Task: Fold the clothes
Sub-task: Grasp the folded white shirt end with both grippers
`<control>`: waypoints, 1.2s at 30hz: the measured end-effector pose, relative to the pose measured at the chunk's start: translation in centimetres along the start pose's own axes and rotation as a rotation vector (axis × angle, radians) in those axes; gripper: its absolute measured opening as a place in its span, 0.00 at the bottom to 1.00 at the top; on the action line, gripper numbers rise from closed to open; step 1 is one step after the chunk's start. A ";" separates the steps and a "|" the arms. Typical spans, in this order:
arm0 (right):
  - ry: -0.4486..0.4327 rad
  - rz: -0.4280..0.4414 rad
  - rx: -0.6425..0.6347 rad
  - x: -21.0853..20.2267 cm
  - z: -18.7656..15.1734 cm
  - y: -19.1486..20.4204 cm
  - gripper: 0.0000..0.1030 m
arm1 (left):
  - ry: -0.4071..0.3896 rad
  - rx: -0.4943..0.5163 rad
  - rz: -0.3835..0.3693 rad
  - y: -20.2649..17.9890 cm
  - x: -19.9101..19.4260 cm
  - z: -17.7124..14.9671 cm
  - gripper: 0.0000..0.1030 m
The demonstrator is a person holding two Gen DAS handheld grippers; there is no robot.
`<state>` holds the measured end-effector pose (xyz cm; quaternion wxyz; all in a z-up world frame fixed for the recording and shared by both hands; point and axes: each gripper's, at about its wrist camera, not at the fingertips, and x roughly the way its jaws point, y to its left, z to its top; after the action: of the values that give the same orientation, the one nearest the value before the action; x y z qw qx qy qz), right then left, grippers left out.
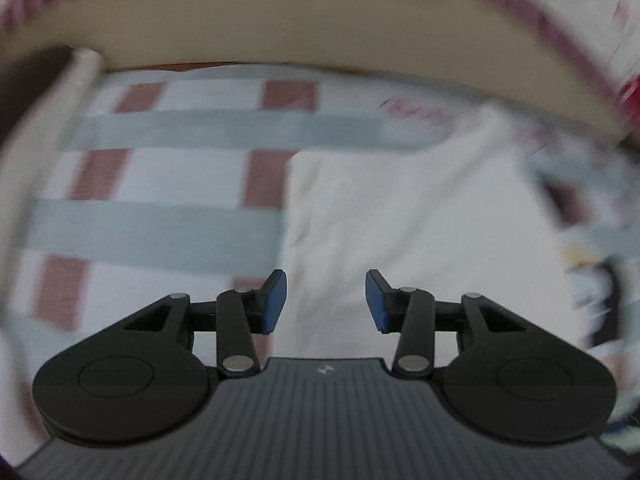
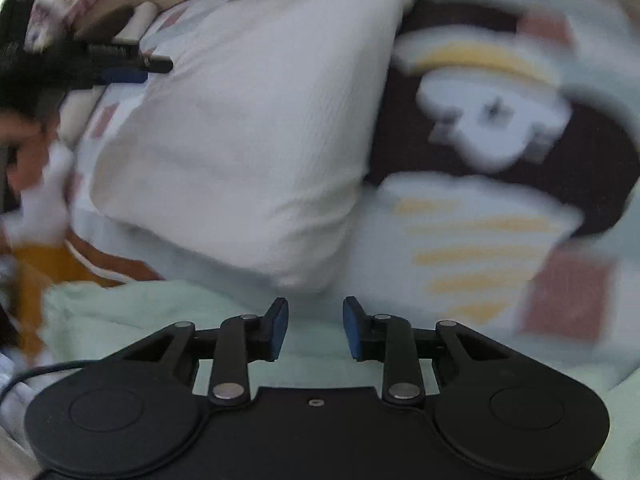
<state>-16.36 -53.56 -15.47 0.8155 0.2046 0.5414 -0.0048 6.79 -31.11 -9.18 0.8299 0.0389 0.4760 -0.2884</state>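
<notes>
While both views are smeared by blur, the main things read clearly enough: the left gripper (image 1: 325, 302) hangs with its blue pads spread apart and nothing between them, above the near edge of a white garment (image 1: 408, 216) that lies folded into a rough rectangle on a checked bedsheet (image 1: 160, 184) of white, grey-blue and brick-red squares. Beyond the sheet runs a tan headboard (image 1: 320, 28), with a red-and-white patterned fabric (image 1: 580, 4) above it. From the right wrist camera the right gripper (image 2: 315, 328) is likewise parted and holds nothing — its pads sit over a pale green cloth (image 2: 160, 312) bunched in the foreground, just short of the white garment's (image 2: 248, 128) nearest corner. Beside the garment on the right lies a dark brown cloth with a white and yellow cartoon print (image 2: 492, 136). At the far left of that view the left gripper (image 2: 132, 65) shows from the side, near the garment's far edge, and an orange cloth (image 2: 52, 264) peeks out below it.
</notes>
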 end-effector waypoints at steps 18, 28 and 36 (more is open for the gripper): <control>-0.382 0.239 0.327 2.4 7.7 -8.1 0.51 | 0.027 -0.306 -0.232 6.6 3.5 -0.4 0.71; -0.211 0.430 0.561 5.5 6.9 -10.9 0.66 | 0.044 -0.150 -0.103 4.3 3.8 -4.9 0.72; -0.187 0.543 0.575 7.3 6.5 -10.0 0.69 | 0.012 -0.011 -0.104 1.7 3.4 -4.5 0.15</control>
<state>-9.95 -63.35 -23.04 0.7425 0.5583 0.3678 0.0408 5.47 -29.70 -14.76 0.8110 0.0114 0.4842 -0.3281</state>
